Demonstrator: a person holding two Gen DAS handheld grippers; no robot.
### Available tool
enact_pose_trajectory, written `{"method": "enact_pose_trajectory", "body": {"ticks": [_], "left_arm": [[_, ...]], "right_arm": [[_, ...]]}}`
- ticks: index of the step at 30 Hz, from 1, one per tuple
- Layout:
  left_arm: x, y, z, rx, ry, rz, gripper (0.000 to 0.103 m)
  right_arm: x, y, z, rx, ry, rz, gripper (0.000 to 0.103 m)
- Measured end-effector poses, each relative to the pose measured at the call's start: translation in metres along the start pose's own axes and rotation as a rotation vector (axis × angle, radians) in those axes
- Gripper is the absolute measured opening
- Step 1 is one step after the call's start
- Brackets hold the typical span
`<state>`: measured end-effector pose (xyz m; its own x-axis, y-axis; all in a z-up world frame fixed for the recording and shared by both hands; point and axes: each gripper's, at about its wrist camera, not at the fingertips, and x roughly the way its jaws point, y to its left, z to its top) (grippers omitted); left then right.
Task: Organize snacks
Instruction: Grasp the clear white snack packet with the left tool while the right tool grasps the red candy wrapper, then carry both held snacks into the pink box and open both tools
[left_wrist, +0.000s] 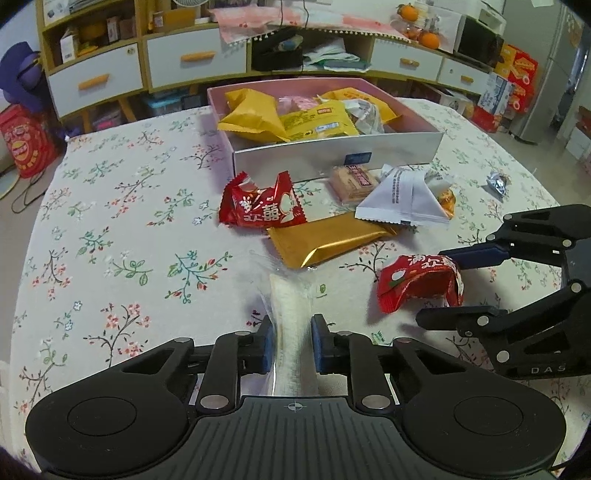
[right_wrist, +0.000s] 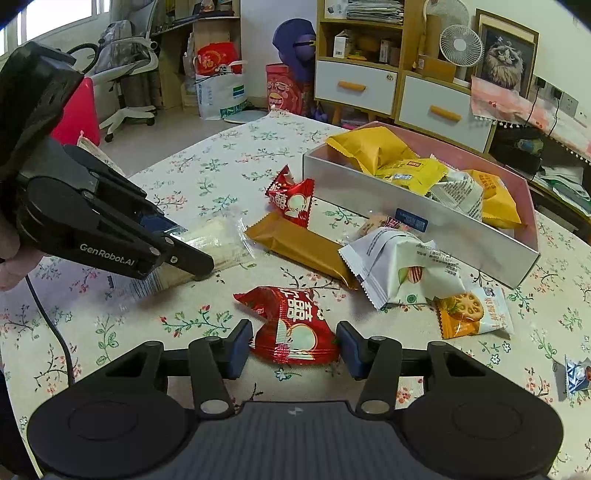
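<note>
Two packets were clamped: the clear-wrapped wafer (left_wrist: 291, 332) by the left gripper (left_wrist: 291, 345), the red packet (right_wrist: 295, 332) by the right gripper (right_wrist: 293, 347); both were best lifted level toward the box (left_wrist: 332, 147).

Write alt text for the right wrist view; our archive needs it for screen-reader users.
The right gripper straddles a red snack packet on a floral tablecloth, while the left gripper is clamped on a clear-wrapped pale snack. More packets lie beside an open box of yellow snacks.
</note>
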<state>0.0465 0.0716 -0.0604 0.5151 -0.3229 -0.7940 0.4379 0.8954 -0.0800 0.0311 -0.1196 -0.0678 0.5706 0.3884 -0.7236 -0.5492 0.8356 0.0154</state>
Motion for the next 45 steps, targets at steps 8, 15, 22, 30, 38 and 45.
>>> {"method": "enact_pose_trajectory", "body": {"ticks": [8, 15, 22, 30, 38, 45], "left_arm": [[-0.005, -0.004, 0.003, -0.006, -0.012, -0.003, 0.016], [-0.009, -0.006, 0.007, -0.017, -0.024, -0.004, 0.016], [-0.016, -0.009, 0.014, -0.035, -0.045, -0.014, 0.016], [-0.023, -0.007, 0.029, -0.075, -0.083, -0.014, 0.016], [-0.025, -0.008, 0.055, -0.122, -0.141, -0.030, 0.016], [-0.011, -0.011, 0.081, -0.151, -0.160, -0.032, 0.016]], "right_arm": [[-0.007, 0.000, 0.004, 0.011, -0.018, 0.011, 0.018], [-0.010, -0.001, 0.006, 0.017, -0.026, 0.025, 0.014], [-0.024, -0.003, 0.014, 0.040, -0.066, 0.031, 0.013], [-0.041, -0.025, 0.033, 0.103, -0.136, -0.002, 0.013], [-0.048, -0.067, 0.050, 0.200, -0.186, -0.066, 0.014], [-0.046, -0.107, 0.053, 0.294, -0.203, -0.111, 0.014]]}}
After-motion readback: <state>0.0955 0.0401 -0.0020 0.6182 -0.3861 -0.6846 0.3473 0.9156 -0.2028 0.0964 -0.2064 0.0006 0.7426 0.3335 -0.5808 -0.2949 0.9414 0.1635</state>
